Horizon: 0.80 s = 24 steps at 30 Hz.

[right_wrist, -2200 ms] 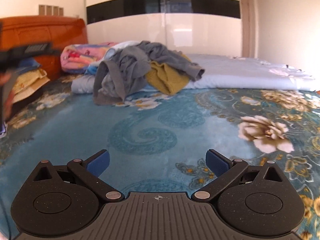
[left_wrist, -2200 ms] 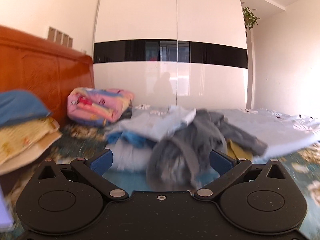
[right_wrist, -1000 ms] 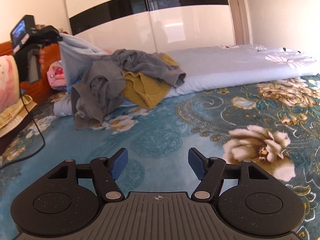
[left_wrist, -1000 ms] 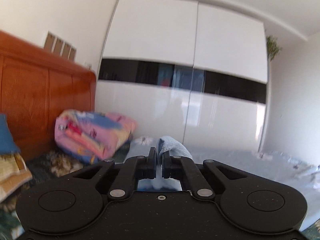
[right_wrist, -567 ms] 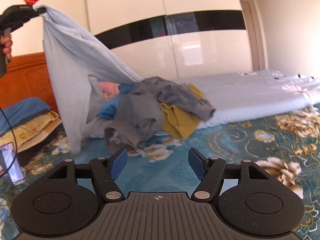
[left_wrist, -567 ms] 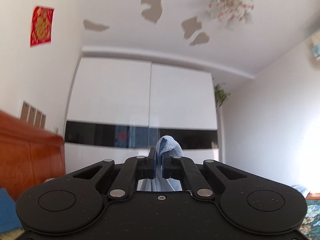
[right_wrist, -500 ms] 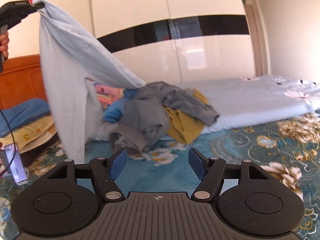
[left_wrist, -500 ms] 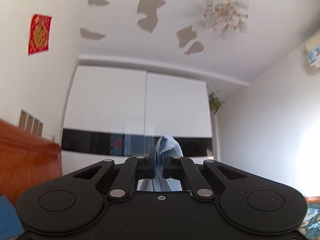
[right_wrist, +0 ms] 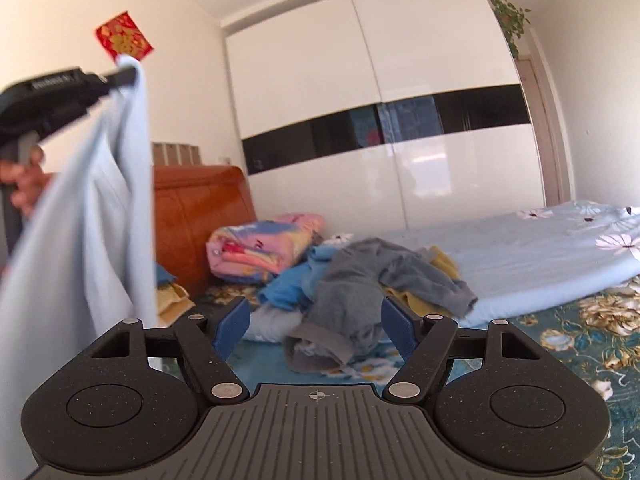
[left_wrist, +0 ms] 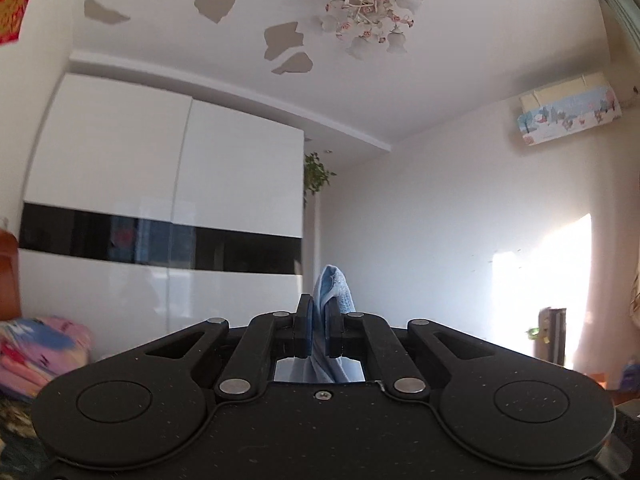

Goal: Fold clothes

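Bedroom, floral bedspread [right_wrist: 592, 340], clothes pile [right_wrist: 360, 288] at 12 o'clock of your right gripper [right_wrist: 316, 326]. Left gripper [left_wrist: 318, 330] is clamped on a pale blue garment [right_wrist: 100, 216], held high at 10 o'clock, hanging free. Right jaws wide apart, nothing in them. Risk: single-corner pinch, so cloth may slip or bunch; grabbing a blind edge would likely twist the fold.

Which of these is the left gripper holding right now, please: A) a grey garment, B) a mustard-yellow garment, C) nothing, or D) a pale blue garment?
D: the left gripper is shut on the pale blue garment, which hangs from it high above the bed, while the right gripper is open and empty.
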Tool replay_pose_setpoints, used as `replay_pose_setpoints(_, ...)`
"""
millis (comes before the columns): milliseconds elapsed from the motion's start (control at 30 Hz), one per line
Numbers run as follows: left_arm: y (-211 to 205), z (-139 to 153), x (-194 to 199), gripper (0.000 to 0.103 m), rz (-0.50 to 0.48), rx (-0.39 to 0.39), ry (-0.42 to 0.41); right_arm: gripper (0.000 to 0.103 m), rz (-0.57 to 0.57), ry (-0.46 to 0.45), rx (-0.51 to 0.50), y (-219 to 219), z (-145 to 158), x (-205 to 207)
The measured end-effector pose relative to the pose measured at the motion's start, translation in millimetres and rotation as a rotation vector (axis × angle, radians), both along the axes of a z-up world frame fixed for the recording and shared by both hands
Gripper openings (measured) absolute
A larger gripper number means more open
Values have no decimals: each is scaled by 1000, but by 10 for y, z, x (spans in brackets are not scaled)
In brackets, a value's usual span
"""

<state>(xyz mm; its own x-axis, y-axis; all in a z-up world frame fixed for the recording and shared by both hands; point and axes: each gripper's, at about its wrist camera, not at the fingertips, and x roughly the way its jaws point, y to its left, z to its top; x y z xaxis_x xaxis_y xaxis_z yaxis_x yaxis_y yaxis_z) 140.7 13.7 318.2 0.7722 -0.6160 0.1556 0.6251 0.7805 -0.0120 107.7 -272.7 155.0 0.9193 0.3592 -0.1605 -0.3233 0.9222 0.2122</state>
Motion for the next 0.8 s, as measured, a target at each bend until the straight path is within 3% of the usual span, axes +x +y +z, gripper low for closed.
replay_pose_setpoints(100, -245, 0, 15, 3, -92, 3, 13, 70, 12, -33, 20, -65, 134, -125)
replay_pose_setpoints(300, -757, -225, 65, 3, -222, 101, 58, 71, 18, -106, 51, -201, 372, -275)
replay_pose_setpoints(367, -858, -393, 134, 3, -253, 124, 102, 66, 24, -98, 47, -208, 391, -234)
replay_pose_setpoints(467, -888, -686, 207, 3, -282, 142, 167, 51, 16, -56, 35, -200, 303, -53)
replay_pose_setpoints(633, -778, -1027, 392, 3, -285, 135, 267, 48, 23, 39, 52, -194, 45, 259)
replay_pose_setpoints(667, -756, -1054, 447, 3, -281, 131, 284, 42, 40, 61, 55, -178, -2, 315)
replay_pose_setpoints(700, -721, -1066, 494, 3, -280, 122, 305, 30, 59, 84, 56, -158, -50, 372)
replay_pose_setpoints(800, -652, -1137, 609, 3, -265, 113, 358, 13, 62, 166, 30, -85, -205, 548)
